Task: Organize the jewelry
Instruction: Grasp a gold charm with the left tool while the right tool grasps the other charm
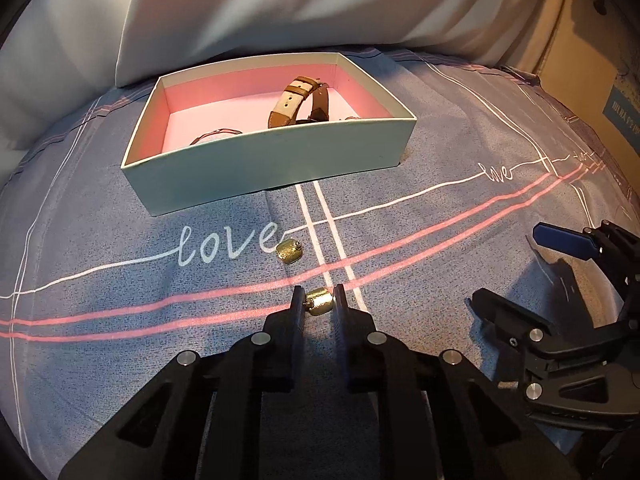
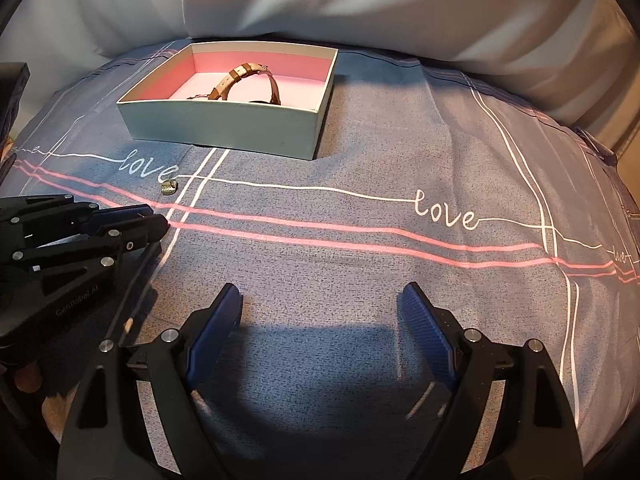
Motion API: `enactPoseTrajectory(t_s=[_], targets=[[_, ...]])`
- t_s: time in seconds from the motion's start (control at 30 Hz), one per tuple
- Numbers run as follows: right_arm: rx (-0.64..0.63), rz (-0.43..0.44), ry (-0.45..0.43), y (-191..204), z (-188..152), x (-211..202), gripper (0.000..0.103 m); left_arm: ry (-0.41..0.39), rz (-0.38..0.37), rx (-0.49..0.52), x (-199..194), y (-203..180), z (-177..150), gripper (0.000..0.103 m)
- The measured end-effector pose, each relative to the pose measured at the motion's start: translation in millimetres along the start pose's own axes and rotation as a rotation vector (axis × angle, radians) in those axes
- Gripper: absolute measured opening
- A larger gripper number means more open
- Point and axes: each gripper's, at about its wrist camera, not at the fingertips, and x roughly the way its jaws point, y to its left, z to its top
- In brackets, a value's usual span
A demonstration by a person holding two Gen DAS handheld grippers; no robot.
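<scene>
My left gripper (image 1: 319,294) is shut on a small gold earring (image 1: 320,303), low on the blue bedsheet. A second gold earring (image 1: 289,251) lies loose just beyond it, by the printed word "love"; it also shows in the right wrist view as a second gold earring (image 2: 168,187). Farther back stands an open pale-green box (image 1: 280,160) with a pink inside, holding a brown strap watch (image 1: 298,100) and a thin bangle (image 1: 216,134). My right gripper (image 2: 320,296) stands open over bare sheet, nothing between its blue pads. There the left gripper (image 2: 160,220) hides its earring.
A white pillow (image 1: 280,8) lies right behind the box. A cardboard carton (image 1: 592,60) stands off the bed at the right. The sheet (image 2: 400,184) carries pink stripes and white lines. The right gripper (image 1: 508,268) sits close on the right of the left one.
</scene>
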Motion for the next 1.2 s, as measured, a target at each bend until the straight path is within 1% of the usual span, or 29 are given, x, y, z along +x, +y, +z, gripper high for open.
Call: enactPoseTrajectory(t_s=[0.13, 0.2, 0.33, 0.5, 0.67, 0.77, 0.83, 1.13, 1.2], targets=[[-0.002, 0.029, 0.002, 5, 2, 2, 0.083, -0.005, -0.007, -0.062, -9, 19, 2, 0.014], [-0.009, 0.065, 0.006, 12, 6, 5, 0.083, -0.004, -0.001, -0.073, -12, 26, 3, 0.014], [-0.061, 0.126, 0.007, 34, 22, 17, 0.083, -0.005, -0.001, -0.106, -17, 34, 5, 0.014], [-0.085, 0.161, 0.003, 54, 40, 31, 0.083, -0.002, 0.015, -0.122, -19, 39, 4, 0.014], [-0.112, 0.197, 0.002, 68, 46, 39, 0.083, 0.0, 0.03, -0.139, -22, 49, 4, 0.014], [-0.134, 0.208, -0.002, 77, 47, 42, 0.083, 0.004, 0.038, -0.148, -22, 54, 3, 0.014], [-0.151, 0.195, -0.01, 83, 47, 42, 0.083, 0.004, 0.043, -0.156, -23, 56, 2, 0.014], [-0.14, 0.203, -0.018, 87, 55, 49, 0.083, 0.003, 0.052, -0.18, -26, 66, 1, 0.014], [-0.141, 0.209, -0.02, 87, 56, 50, 0.081, 0.005, 0.054, -0.181, -27, 67, 0, 0.014]])
